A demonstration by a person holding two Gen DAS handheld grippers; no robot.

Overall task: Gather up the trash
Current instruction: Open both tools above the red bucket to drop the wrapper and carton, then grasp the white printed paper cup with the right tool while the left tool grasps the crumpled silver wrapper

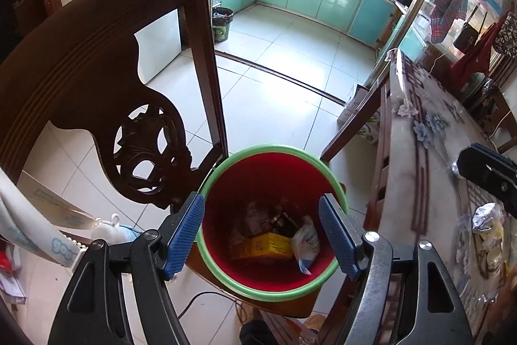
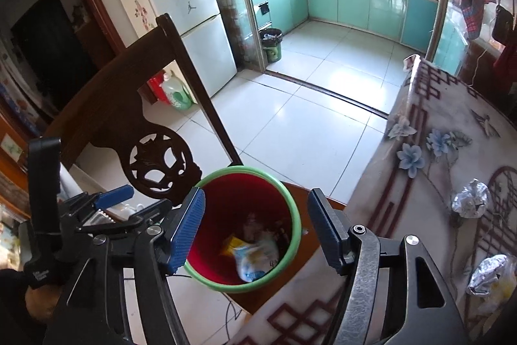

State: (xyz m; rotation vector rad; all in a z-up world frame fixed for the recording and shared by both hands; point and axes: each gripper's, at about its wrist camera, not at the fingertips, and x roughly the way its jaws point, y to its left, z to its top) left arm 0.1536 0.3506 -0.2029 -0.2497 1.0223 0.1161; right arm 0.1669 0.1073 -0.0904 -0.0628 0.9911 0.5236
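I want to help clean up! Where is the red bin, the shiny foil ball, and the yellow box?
red bin (image 2: 290, 193): right wrist view, on its green rim.
shiny foil ball (image 2: 470, 198): right wrist view, middle of the crumpled foil on the table.
yellow box (image 1: 263, 244): left wrist view, its top face inside the bin.

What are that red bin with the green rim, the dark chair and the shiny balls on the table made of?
The bin looks like smooth plastic: even colour, slight sheen. The chair seems dark varnished wood, with carved openwork in its back. The balls appear to be crumpled metal foil, silvery and sharply creased, on the table.
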